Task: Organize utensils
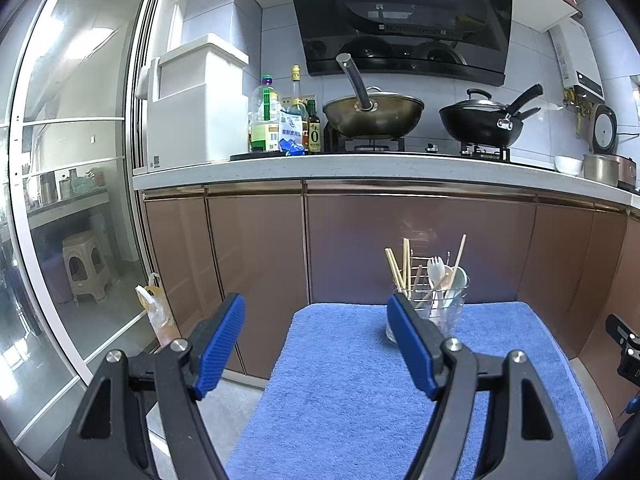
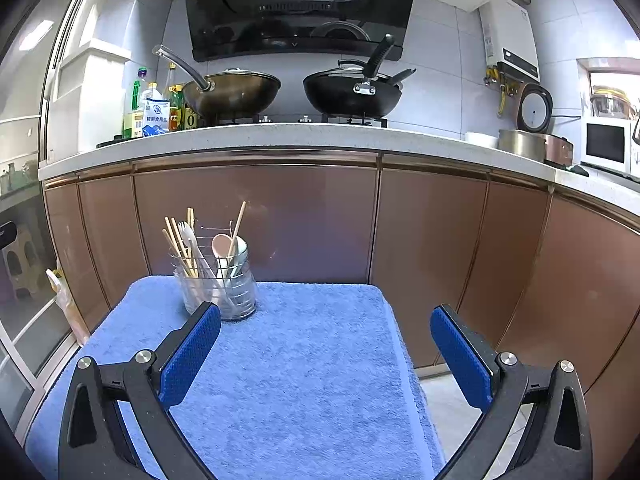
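Observation:
A clear glass holder (image 1: 444, 314) (image 2: 224, 290) stands upright at the far side of a blue towel (image 1: 352, 392) (image 2: 288, 380). It holds wooden chopsticks (image 1: 400, 270) (image 2: 178, 246), a white fork (image 1: 435, 270) (image 2: 188, 236) and pale spoons (image 1: 458, 278) (image 2: 222, 246). My left gripper (image 1: 316, 304) hangs open above the towel's near left part, its right finger just in front of the holder. My right gripper (image 2: 326, 314) is open too, above the towel's near right part, with the holder beyond its left finger. Nothing lies between either pair of fingers.
Brown cabinet doors (image 2: 256, 220) stand right behind the towel, under a white counter (image 2: 280, 136) bearing two woks (image 2: 236, 94) (image 2: 352, 92), bottles (image 1: 276, 120) and a rice cooker (image 2: 534, 136). A glass sliding door (image 1: 72, 200) is at the left, with a plastic bag (image 1: 154, 312) on the floor beside it.

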Demonstrator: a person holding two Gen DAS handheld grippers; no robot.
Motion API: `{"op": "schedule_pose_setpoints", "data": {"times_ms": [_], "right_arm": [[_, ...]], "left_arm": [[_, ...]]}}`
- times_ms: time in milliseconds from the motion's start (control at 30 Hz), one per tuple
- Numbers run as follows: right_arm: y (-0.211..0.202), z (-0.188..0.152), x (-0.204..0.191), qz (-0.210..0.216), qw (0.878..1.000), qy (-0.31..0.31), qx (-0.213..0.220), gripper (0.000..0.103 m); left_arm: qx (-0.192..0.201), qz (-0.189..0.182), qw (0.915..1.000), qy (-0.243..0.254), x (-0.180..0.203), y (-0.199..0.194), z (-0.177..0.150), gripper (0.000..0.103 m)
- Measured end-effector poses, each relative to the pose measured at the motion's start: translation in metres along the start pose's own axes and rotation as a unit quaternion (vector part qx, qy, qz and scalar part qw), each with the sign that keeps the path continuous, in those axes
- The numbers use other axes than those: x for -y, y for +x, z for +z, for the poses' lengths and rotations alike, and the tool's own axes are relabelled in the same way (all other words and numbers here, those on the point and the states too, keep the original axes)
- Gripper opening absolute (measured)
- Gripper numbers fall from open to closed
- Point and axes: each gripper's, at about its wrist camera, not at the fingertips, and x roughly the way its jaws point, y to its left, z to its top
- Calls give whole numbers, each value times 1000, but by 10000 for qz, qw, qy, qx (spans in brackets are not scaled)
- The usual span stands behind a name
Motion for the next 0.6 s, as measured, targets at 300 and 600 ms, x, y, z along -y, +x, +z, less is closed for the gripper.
{"op": "schedule_pose_setpoints", "data": {"times_ms": [300,600], "right_arm": [[1,-3,4,-17,10000,-11,-30,103],[1,-4,4,-37,10000,-31,-62,103]], "left_arm": [[30,8,10000,3,1,0,0,72],[64,-13,10000,59,4,-3,-1,72]]}}
